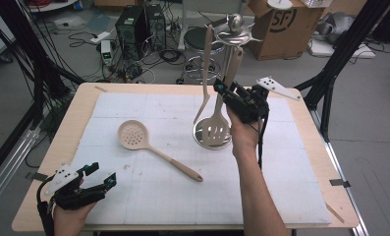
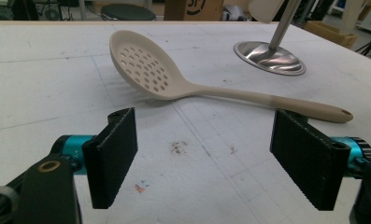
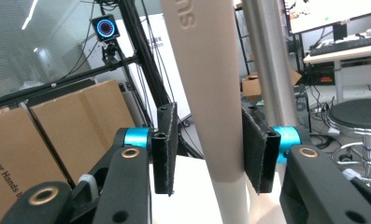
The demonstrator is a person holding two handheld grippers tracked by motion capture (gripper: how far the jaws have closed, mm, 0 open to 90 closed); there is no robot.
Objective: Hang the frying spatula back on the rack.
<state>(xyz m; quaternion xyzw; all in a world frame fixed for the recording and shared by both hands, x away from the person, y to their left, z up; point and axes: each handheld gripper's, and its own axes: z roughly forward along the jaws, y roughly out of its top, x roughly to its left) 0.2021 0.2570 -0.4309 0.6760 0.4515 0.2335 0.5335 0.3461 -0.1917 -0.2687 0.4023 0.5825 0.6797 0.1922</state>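
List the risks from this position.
1. The right hand-held gripper has its jaws around the slotted turner's handle beside the rack's steel pole; pulling sideways might tip the rack.
2. A second utensil hangs close by and may get knocked off.
3. The left hand-held gripper is open; the skimmer lies untouched ahead.

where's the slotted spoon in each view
High view: slotted spoon lies left of centre on the white mat.
Left gripper view: it lies across the upper middle, beyond the open tool.
Right gripper view: not in it.
Shared landmark: the steel rack base.
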